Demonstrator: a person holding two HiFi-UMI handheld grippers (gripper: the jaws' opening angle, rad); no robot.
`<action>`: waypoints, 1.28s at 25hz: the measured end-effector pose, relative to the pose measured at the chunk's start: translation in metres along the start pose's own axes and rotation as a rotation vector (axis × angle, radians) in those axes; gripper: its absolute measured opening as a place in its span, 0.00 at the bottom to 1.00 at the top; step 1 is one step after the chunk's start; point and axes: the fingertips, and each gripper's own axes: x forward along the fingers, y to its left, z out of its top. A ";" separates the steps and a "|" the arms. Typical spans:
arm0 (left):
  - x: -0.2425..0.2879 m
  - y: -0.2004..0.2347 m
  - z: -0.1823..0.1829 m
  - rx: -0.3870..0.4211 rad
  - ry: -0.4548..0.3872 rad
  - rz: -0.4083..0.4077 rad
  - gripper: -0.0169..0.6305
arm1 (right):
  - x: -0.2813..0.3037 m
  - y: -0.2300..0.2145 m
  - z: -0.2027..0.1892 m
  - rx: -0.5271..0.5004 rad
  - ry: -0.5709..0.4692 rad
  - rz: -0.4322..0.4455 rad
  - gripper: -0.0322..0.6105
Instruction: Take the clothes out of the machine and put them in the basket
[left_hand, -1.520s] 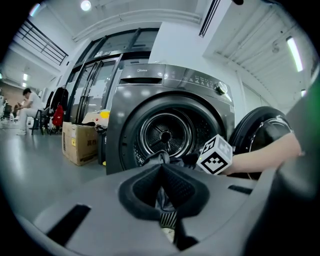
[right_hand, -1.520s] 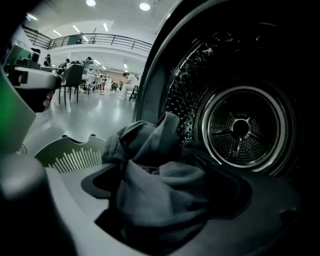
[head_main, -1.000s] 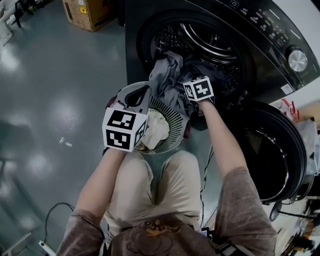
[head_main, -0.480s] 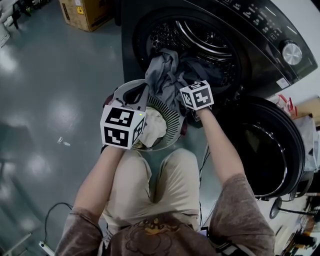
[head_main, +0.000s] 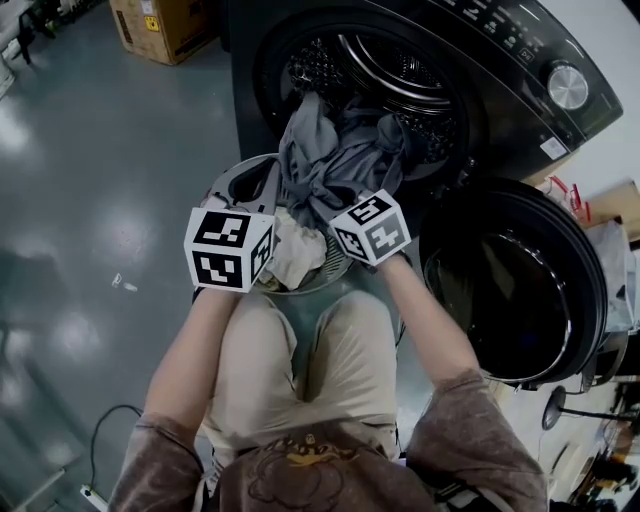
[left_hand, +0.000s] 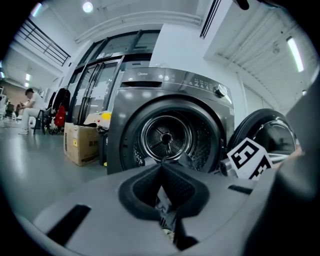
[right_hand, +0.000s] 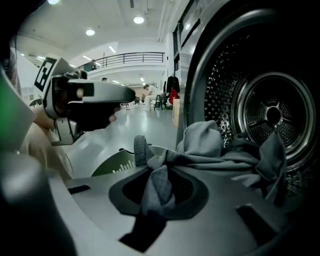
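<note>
A grey garment (head_main: 330, 160) stretches from the open drum (head_main: 400, 70) of the dark washing machine out over the basket (head_main: 300, 288). My right gripper (head_main: 335, 205) is shut on one bunched end of it. Its jaws have just been closing, and the cloth (right_hand: 157, 182) sits pinched between them. The garment's far end still lies on the drum's lip (right_hand: 240, 150). My left gripper (head_main: 262, 180) hovers over the basket's left side with its jaws (left_hand: 161, 165) together and nothing held. Pale clothes (head_main: 295, 250) lie in the basket.
The round machine door (head_main: 510, 280) hangs open at the right, beside my right arm. A cardboard box (head_main: 165, 25) stands on the grey floor at the back left. People and chairs (left_hand: 25, 107) are far off across the hall.
My right gripper has pulled back from the drum mouth toward the basket, drawing the grey garment further out. The left gripper has stayed over the basket.
</note>
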 end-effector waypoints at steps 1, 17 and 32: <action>-0.001 0.001 0.000 -0.003 -0.002 0.004 0.04 | 0.000 0.012 -0.001 0.000 -0.003 0.021 0.14; -0.004 0.004 0.000 -0.008 -0.002 0.014 0.04 | -0.004 0.089 -0.014 -0.132 -0.017 0.107 0.33; -0.001 0.001 -0.001 -0.020 -0.001 -0.004 0.04 | -0.023 -0.106 0.016 -0.084 -0.015 -0.312 0.65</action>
